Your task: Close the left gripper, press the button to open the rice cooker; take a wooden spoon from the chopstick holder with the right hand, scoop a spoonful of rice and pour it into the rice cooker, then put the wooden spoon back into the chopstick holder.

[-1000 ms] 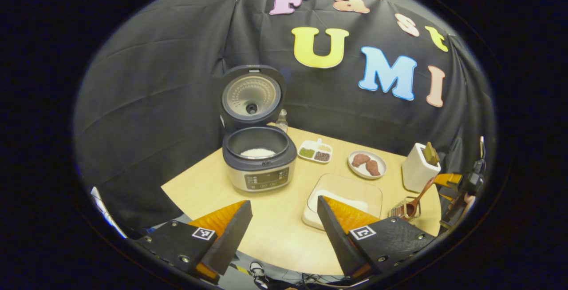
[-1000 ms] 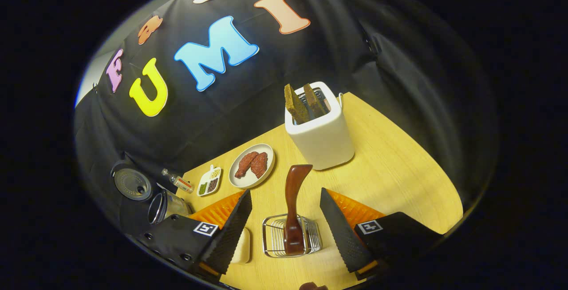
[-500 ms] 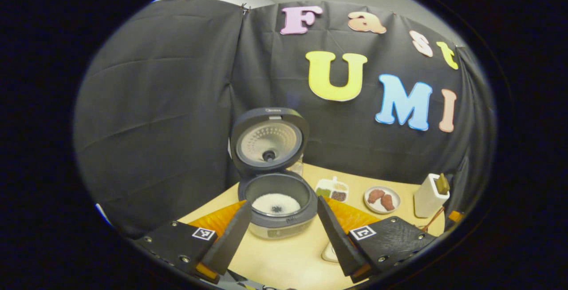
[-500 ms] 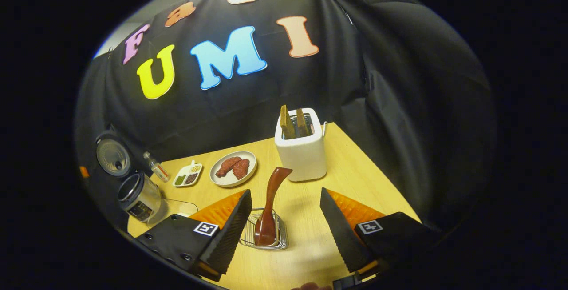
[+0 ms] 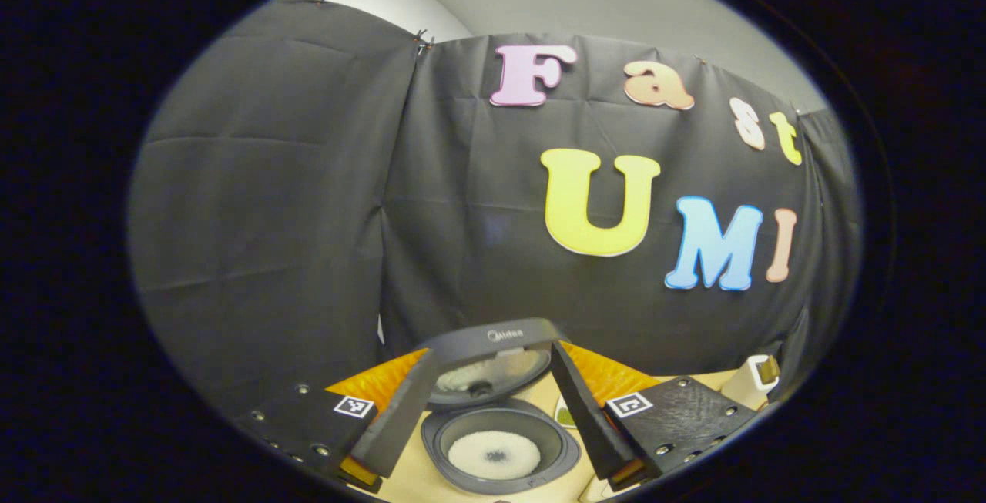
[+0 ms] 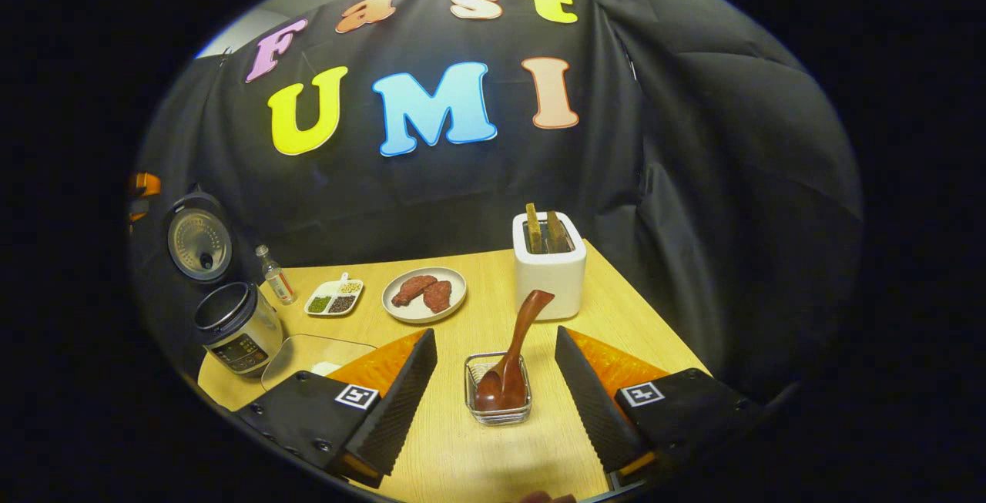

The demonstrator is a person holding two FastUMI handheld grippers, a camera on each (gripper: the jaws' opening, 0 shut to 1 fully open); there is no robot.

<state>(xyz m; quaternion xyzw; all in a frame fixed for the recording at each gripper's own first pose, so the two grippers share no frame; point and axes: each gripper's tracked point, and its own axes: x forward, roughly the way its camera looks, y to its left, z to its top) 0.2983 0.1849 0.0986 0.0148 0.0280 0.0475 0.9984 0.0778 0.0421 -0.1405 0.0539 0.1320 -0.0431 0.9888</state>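
Now the spoon (image 6: 510, 360) rests in the holder (image 6: 498, 390) between the right gripper's (image 6: 496, 387) spread, empty jaws, so it should back straight off without clipping the handle, while the left gripper (image 5: 487, 410), jaws apart, hovers over the open cooker (image 5: 499, 453).

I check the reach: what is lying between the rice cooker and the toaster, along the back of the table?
In the right gripper view, between rice cooker and toaster lie a small bottle, a divided dish, and a plate.

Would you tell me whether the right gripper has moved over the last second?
Yes. The right gripper has backed away from the chopstick holder: judged against the table, the toaster looks smaller and farther.
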